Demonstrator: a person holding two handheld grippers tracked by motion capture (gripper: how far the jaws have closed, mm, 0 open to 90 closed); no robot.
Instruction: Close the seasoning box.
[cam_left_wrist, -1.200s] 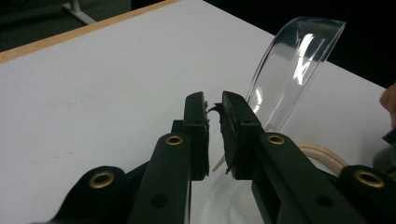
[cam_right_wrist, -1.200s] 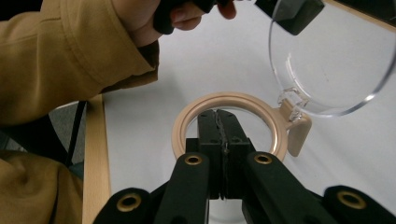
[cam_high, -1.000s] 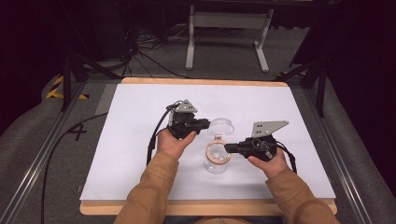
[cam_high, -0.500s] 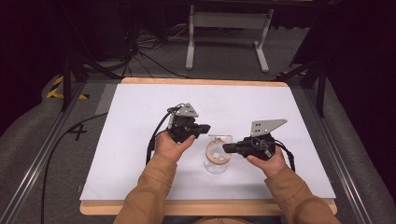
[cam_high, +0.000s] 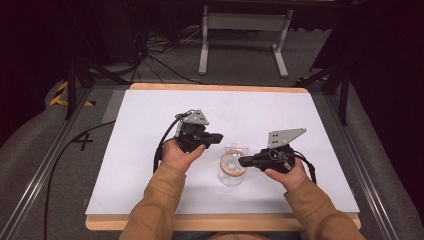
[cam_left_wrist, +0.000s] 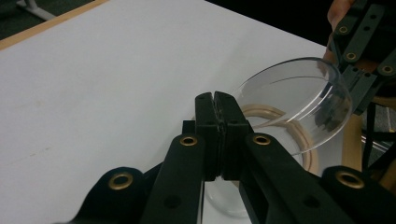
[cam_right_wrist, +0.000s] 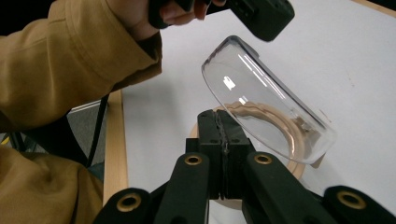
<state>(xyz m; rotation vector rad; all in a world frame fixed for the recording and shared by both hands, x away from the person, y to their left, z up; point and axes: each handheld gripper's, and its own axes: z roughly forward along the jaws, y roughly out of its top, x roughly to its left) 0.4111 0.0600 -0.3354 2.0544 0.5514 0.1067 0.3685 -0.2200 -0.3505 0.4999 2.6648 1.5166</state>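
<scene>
**Clear lid tilted over a small jar**

A small clear jar (cam_high: 231, 172) stands near the front middle of the white worktop (cam_high: 150, 150), between the two hands. Its mouth carries a pale tan ring (cam_left_wrist: 299, 135). A clear round lid (cam_right_wrist: 266, 100) hangs tilted just above that ring, not seated.

The left tongs (cam_high: 219, 136) have their jaws pressed fully together; the lid's edge sits just beyond their tips, and I cannot tell whether they grip it. The right tongs (cam_high: 242, 161) are likewise closed tight, tips at the jar's rim beneath the lid, with nothing clearly between them.

The lid looks light, stiff and slick, probably thin plastic, so a pinch on its outer rim seems the safest hold. The jar looks light enough to tip if nudged. The worktop around them is bare; the only obstacle is each tool crowding the other over the jar.
</scene>
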